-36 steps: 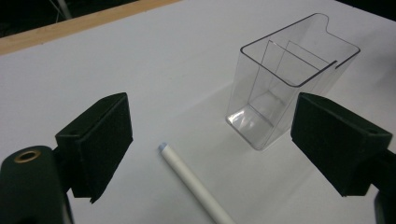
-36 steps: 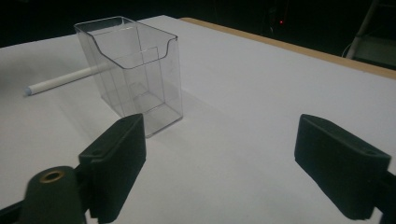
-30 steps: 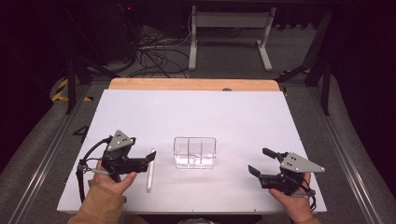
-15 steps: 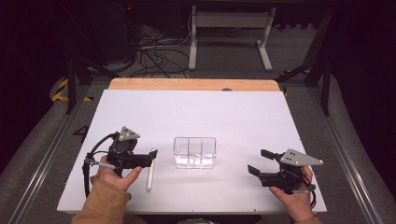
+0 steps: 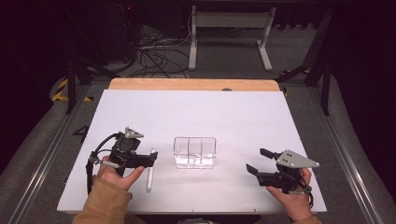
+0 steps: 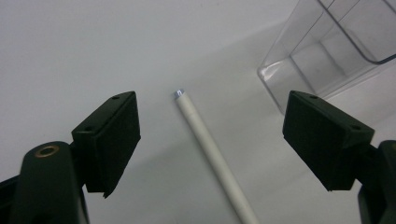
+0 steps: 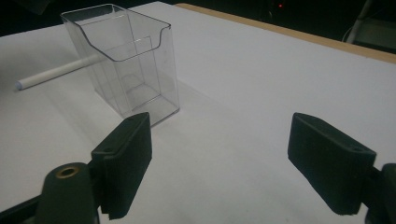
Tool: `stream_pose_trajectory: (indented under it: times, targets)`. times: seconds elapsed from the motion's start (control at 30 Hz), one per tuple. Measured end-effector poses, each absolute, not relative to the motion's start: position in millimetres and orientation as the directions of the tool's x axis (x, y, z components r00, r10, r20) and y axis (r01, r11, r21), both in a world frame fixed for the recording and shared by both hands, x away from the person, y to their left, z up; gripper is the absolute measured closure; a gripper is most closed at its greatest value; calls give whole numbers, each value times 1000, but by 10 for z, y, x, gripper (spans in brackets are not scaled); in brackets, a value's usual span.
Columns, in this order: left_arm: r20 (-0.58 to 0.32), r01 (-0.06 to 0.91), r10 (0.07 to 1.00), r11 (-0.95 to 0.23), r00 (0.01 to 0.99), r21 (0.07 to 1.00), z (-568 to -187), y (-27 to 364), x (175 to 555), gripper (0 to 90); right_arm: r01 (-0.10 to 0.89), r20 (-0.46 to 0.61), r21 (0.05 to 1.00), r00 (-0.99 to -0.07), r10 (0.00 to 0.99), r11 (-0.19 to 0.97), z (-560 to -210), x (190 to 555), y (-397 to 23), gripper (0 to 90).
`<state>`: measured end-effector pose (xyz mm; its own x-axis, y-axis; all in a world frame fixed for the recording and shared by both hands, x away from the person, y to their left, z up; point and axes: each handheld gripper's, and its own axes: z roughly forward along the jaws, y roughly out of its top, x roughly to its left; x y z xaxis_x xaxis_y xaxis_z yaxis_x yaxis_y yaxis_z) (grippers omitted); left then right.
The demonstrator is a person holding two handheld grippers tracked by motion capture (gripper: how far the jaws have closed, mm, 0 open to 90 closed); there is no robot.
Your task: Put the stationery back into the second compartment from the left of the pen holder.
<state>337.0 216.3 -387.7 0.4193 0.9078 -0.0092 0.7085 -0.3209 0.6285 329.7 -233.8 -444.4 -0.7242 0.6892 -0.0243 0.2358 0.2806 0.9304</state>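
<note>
A white pen-like stick (image 5: 150, 171) lies flat on the white table, left of a clear plastic box (image 5: 194, 152) with inner dividers. My left gripper (image 5: 153, 157) hovers over the stick's far end, open, its jaws straddling the stick (image 6: 210, 149) without touching it. The clear box (image 6: 327, 51) sits to the upper right in the left gripper view. My right gripper (image 5: 256, 161) is open near the table's front right, empty, pointing toward the box (image 7: 126, 60). The stick (image 7: 56, 72) shows behind the box there.
The white table top (image 5: 196, 112) has a wooden strip (image 5: 191, 84) along its far edge. Beyond it are cables and a metal stand leg (image 5: 229, 28) on the dark floor. Metal rails run along both sides of the table.
My left gripper has moved forward and right, over the stick's far end. My right gripper has barely shifted.
</note>
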Motion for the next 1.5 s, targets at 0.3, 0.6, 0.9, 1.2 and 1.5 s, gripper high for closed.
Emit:
stream_pose_trajectory:
  times: [0.3,0.6,0.9,1.2,1.5]
  targets:
    - [-57,788,912,-318,406,527,-3962,2129,3473,301,224,-45,934,-698,715,278,-4402,3268,-2340,205]
    - [-124,838,923,-266,364,477,-4059,2155,3620,334,225,-42,933,-705,708,279,-4402,3273,-2326,201]
    - [-183,874,932,-206,311,439,-4169,2176,3732,388,224,-40,935,-707,706,277,-4400,3273,-2337,201]
    - [-180,896,944,-184,275,404,-4272,2145,3792,472,217,-40,937,-714,699,275,-4403,3272,-2342,201]
    - [-176,914,950,-180,257,363,-4365,2119,3842,575,217,-39,937,-714,699,274,-4408,3274,-2355,199]
